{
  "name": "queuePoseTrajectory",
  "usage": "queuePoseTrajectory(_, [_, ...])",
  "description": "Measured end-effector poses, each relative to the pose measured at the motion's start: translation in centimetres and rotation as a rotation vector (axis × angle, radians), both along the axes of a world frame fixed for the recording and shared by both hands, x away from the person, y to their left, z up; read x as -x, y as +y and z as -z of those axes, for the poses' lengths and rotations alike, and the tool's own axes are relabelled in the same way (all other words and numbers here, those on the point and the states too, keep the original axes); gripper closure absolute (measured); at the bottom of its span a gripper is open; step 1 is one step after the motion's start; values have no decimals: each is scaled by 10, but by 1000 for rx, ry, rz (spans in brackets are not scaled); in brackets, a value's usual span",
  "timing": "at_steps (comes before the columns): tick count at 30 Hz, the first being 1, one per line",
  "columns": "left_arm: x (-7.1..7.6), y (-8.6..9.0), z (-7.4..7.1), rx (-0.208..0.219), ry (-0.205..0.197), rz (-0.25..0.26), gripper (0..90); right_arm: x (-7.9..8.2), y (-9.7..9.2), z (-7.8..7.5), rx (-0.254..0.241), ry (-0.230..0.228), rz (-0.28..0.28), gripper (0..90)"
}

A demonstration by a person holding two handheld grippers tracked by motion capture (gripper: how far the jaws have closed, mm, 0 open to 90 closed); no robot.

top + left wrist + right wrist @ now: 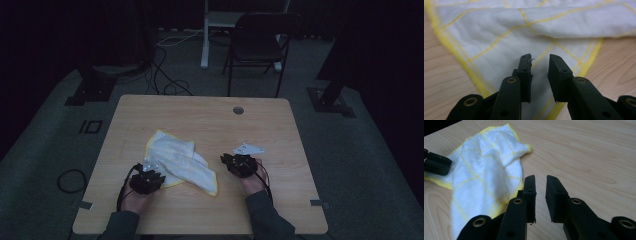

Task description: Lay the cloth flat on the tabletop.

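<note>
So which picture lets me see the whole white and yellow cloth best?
The high view: the whole cloth lies crumpled on the wooden table, every edge visible. The left gripper view gives a close-up of its yellow grid lines and border past the left gripper. The right gripper view shows most of it, from the side.

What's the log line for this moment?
cloth: crumpled on table | left gripper: open over cloth's yellow-edged corner | right gripper: open, beside cloth, holding nothing

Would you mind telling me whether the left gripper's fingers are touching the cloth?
Cannot tell: in the left gripper view the fingers hang over the cloth, jaws apart, but neither contact nor gap shows plainly.
</note>
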State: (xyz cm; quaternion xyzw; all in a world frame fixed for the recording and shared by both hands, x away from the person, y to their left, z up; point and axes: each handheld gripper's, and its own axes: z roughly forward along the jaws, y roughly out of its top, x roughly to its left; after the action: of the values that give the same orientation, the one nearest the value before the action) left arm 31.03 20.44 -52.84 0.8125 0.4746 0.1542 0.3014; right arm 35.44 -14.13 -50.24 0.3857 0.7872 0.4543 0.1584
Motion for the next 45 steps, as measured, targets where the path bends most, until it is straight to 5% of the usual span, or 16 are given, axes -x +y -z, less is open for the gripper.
queuePoseTrajectory(10, [3, 31, 0, 0, -4, -75, 727, -5, 14, 6, 4, 15, -23, 788])
queuePoseTrajectory(36, [3, 35, 2, 33, -17, -101, 727, -46, 80, 34, 59, 134, -64, 695])
queuePoseTrajectory(38, [3, 35, 2, 31, -18, -102, 726, -49, 83, 38, 72, 153, -58, 702])
queuePoseTrajectory(42, [3, 34, 2, 32, -18, -103, 726, -50, 82, 38, 82, 153, -66, 865])
queuePoseTrajectory(45, [4, 33, 2, 22, -21, -103, 726, -51, 76, 36, 84, 147, -45, 876])
